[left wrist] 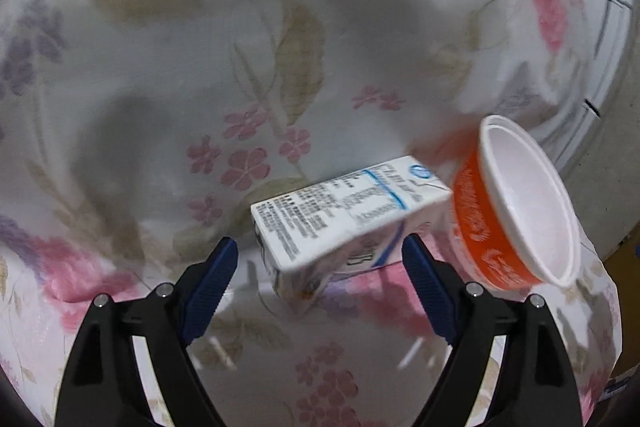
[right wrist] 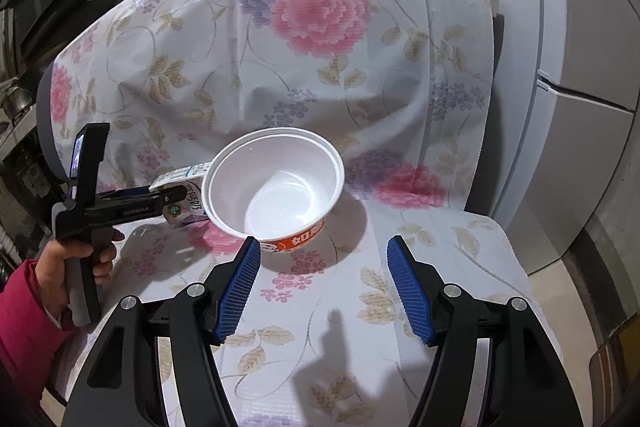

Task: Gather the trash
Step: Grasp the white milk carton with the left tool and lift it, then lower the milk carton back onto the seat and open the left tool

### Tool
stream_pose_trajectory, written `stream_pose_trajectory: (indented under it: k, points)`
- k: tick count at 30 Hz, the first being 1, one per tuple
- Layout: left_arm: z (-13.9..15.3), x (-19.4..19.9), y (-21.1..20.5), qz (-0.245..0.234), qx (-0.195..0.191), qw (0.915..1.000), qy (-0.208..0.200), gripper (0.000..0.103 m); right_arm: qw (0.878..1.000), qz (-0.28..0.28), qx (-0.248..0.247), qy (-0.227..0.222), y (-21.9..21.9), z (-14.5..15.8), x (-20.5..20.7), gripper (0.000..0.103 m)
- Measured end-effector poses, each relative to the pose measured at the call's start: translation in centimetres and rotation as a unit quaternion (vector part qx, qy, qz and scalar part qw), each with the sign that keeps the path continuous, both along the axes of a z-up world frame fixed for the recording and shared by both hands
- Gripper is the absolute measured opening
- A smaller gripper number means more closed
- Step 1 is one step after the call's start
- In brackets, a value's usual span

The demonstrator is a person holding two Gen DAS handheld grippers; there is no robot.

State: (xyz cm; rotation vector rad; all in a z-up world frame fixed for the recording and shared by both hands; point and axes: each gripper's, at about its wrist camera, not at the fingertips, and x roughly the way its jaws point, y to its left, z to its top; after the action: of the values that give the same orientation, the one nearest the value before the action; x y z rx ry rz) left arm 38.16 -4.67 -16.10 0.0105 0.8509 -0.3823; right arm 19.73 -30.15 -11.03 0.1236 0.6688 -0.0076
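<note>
the left gripper [left wrist: 320, 259] stands wide, its blue pads [left wrist: 212, 287] clear of the carton [left wrist: 340, 215] on both sides; the carton sits between and just beyond the fingertips, lying tilted on the floral cloth [left wrist: 200, 67], one corner raised, with nothing pressing on it. the left view is blurred, so whether the carton's far end touches the bowl [left wrist: 516, 203] cannot be told, but the two are right beside each other.

the bowl (orange outside, white inside) is empty and stands on the cloth [right wrist: 320, 67], its mouth tipped toward the right gripper [right wrist: 324, 259]. that gripper's jaws are parted and hold nothing; its fingertips sit just short of the bowl's near rim, not touching it.

from the right view, the left gripper [right wrist: 176, 195] reaches in from the left edge, held by a hand [right wrist: 72, 259] in a pink sleeve [right wrist: 24, 327], with the carton [right wrist: 184, 179] at its tip against the bowl's [right wrist: 276, 187] left side.
</note>
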Motion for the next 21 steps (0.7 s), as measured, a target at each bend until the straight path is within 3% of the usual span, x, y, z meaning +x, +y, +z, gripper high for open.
stream_pose_trajectory:
  k: [1, 4, 6, 7, 11, 14, 21]
  points:
    - [-0.2, 0.4, 0.1, 0.004, -0.002, 1.0, 0.007, 0.08, 1.0, 0.0, 0.0, 0.001, -0.1, -0.1, 0.1, 0.067]
    - [0.1, 0.3, 0.1, -0.002, 0.0, 1.0, 0.003, 0.057, 1.0, -0.001, 0.001, 0.003, -0.2, -0.3, 0.2, 0.067]
    - [0.4, -0.4, -0.2, -0.015, 0.015, 0.9997, -0.009, 0.032, 1.0, -0.001, 0.002, 0.003, -0.2, -0.3, 0.2, 0.067]
    - [0.6, -1.0, -0.4, -0.019, 0.027, 0.9993, -0.015, 0.024, 1.0, -0.001, 0.003, 0.002, -0.2, -0.2, 0.1, 0.067]
    - [2.0, -3.5, -0.4, -0.03, 0.027, 0.9987, -0.032, 0.016, 1.0, 0.001, 0.007, -0.002, 0.0, 0.1, -0.5, 0.067]
    - [3.6, -5.7, 0.4, -0.026, 0.007, 0.999, -0.036, 0.013, 1.0, 0.003, 0.01, -0.007, 0.3, 0.5, -1.4, 0.067]
    - [5.8, -13.5, 1.3, -0.015, -0.007, 0.9988, -0.045, 0.011, 1.0, 0.01, 0.013, -0.009, 0.9, 1.1, -3.7, 0.067]
